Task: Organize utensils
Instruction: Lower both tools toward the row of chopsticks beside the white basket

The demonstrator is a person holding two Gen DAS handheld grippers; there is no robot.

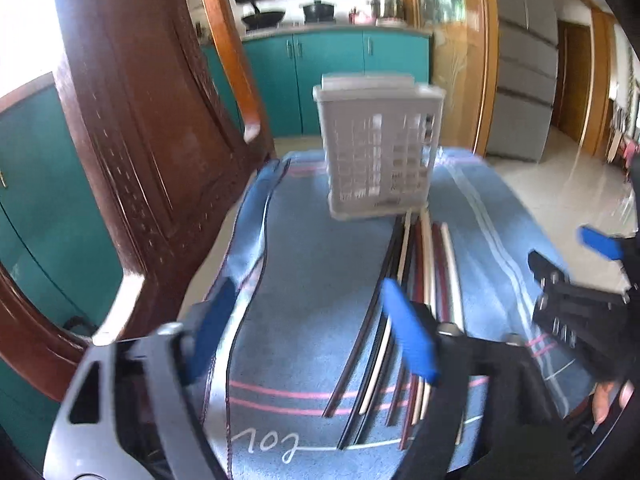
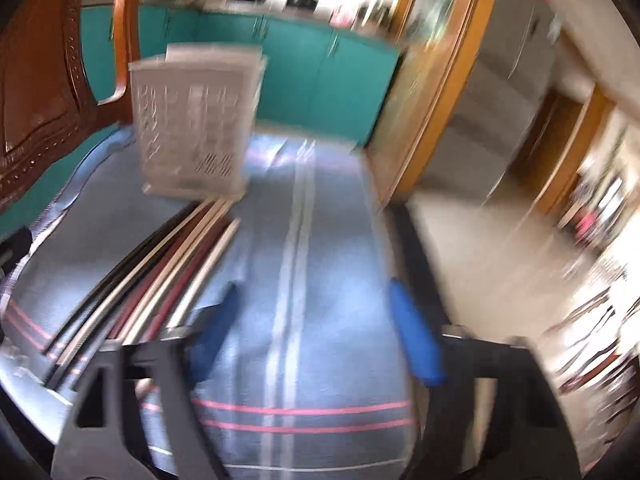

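Chopsticks (image 1: 416, 280) lay bundled just before the slotted holder (image 1: 378, 152), probably awaiting sorting; both hand-held grippers, left (image 1: 308, 332) and right (image 2: 316, 332), hovered open, empty.

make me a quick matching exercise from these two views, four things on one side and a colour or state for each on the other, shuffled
Things:
1. utensil basket
2. chopsticks
3. left gripper
4. towel

Descriptions:
a. blue with pink and white stripes
b. open, holding nothing
c. pale grey, standing upright
d. lying loose in a bundle

Pairs: 1-c, 2-d, 3-b, 4-a
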